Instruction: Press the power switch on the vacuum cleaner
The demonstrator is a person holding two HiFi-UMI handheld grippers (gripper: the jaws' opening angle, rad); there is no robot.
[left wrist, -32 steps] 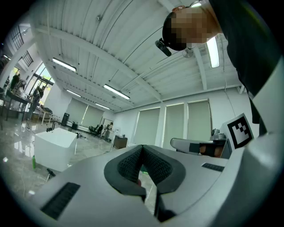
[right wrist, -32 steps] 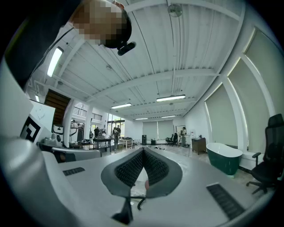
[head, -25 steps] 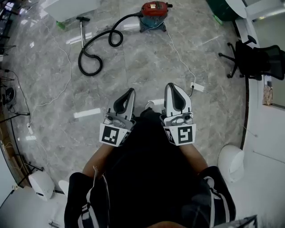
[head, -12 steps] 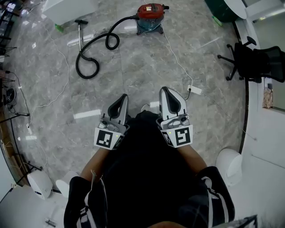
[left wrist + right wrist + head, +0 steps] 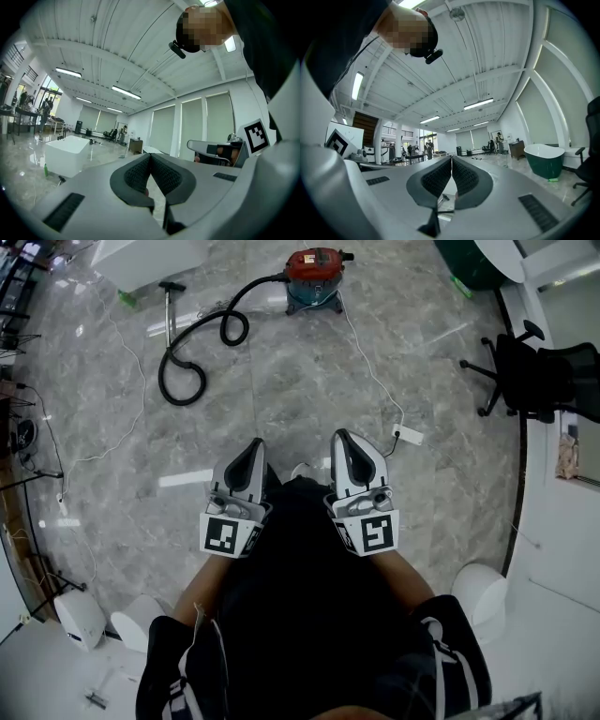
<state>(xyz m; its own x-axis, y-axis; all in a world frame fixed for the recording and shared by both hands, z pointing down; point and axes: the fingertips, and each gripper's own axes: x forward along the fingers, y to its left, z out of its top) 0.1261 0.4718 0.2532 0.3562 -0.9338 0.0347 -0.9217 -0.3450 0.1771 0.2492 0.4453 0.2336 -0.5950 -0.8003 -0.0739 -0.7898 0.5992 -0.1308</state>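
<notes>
A red vacuum cleaner (image 5: 315,274) stands on the grey marble floor at the top of the head view, its black hose (image 5: 201,348) curling left to a floor wand (image 5: 172,306). Its switch is too small to make out. My left gripper (image 5: 252,448) and right gripper (image 5: 342,440) are held side by side close to my body, far short of the vacuum. Both are shut with nothing between the jaws. In the left gripper view the left gripper (image 5: 150,157) has its pads touching at the tips; the right gripper (image 5: 451,161) shows the same in its own view.
A white cord runs from the vacuum to a power strip (image 5: 406,435) on the floor right of my grippers. A black office chair (image 5: 530,371) stands at the right, a white bathtub (image 5: 150,257) at top left, a dark green tub (image 5: 547,159) beyond.
Both grippers have drawn lower and closer together in the head view, and the view has shifted slightly, with the vacuum sitting a little higher and to the left.
</notes>
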